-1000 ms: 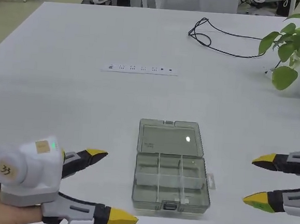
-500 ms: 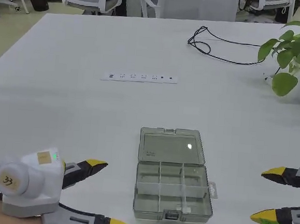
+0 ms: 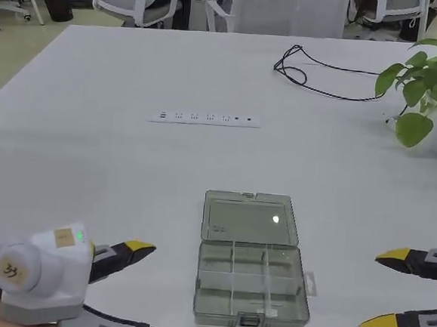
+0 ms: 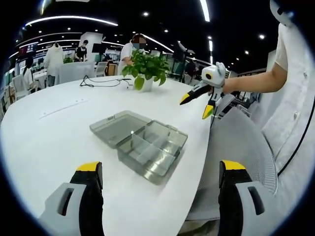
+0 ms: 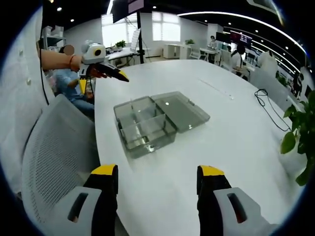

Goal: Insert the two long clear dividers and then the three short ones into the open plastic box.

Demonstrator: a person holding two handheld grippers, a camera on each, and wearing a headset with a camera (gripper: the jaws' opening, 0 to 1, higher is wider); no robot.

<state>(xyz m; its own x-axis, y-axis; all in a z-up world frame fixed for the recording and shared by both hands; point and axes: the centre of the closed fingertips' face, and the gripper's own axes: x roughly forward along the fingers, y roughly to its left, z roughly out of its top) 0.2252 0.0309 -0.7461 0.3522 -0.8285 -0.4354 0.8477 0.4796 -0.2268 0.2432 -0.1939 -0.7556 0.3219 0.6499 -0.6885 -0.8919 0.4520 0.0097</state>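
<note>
Flanking the open plastic box (image 3: 252, 287) on the table (image 3: 127, 171), the left tool (image 4: 160, 166) and right tool (image 3: 373, 291) both have their jaws spread wide and carry nothing. The box sits near the table's front edge, with its lid (image 3: 250, 219) laid flat behind it so the tray is open from above. Clear dividers (image 3: 248, 272) stand inside and split the tray into compartments; their count cannot be confirmed. Judgement: insertion looks complete, which would explain the empty tools held clear of the box.

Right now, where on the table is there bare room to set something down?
Wide bare table between the box and the power strip, and all along the left. Busier at far right: cable and plant.
</note>
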